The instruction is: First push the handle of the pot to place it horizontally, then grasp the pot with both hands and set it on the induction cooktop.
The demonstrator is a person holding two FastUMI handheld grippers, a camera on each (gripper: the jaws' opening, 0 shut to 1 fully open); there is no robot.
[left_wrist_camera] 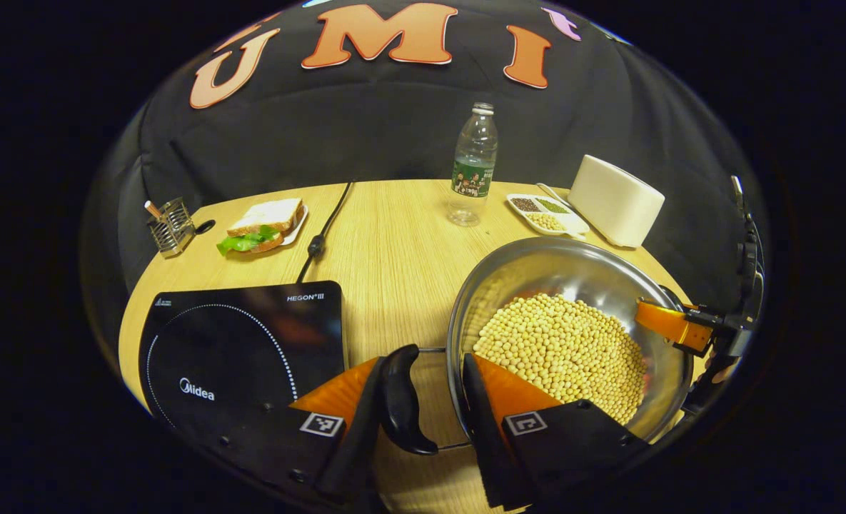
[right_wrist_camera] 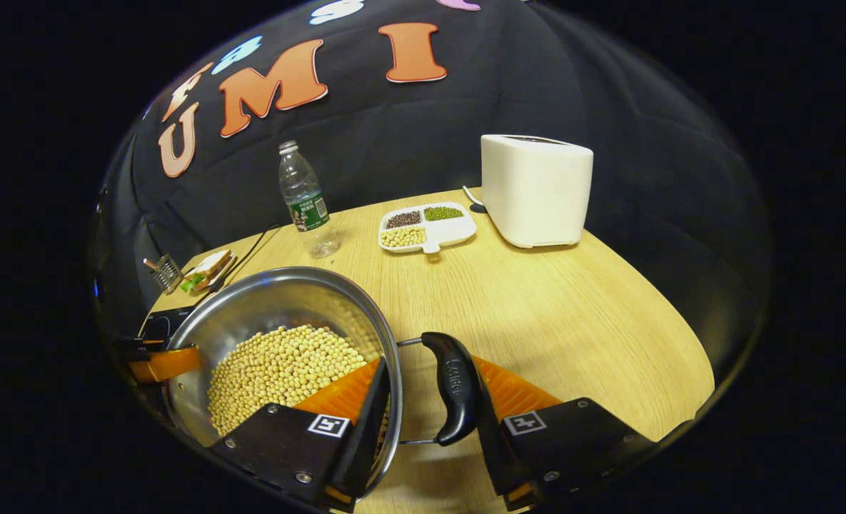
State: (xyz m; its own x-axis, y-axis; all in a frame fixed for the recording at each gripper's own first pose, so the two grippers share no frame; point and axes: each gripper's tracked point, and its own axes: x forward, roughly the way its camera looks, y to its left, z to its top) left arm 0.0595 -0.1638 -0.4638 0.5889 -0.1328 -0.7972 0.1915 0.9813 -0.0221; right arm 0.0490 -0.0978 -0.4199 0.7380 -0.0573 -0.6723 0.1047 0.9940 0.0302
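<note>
Each claw, left (left_wrist_camera: pixel 433 400) and right (right_wrist_camera: pixel 423 400), spans a pot (left_wrist_camera: pixel 569 343) handle and rim, partly open, grip unconfirmed. Cooktop (left_wrist_camera: pixel 244 343) waits at nine o'clock.

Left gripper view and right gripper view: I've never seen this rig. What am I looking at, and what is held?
A person carries two hand-held grippers, each with a fisheye camera looking along its fingers. In the left gripper view the left gripper straddles one black handle and the rim of the steel pot of beans; in the right gripper view the right gripper straddles the other handle. Whether they clamp is unclear. The pot stands on the wooden table beside the induction cooktop.
</note>
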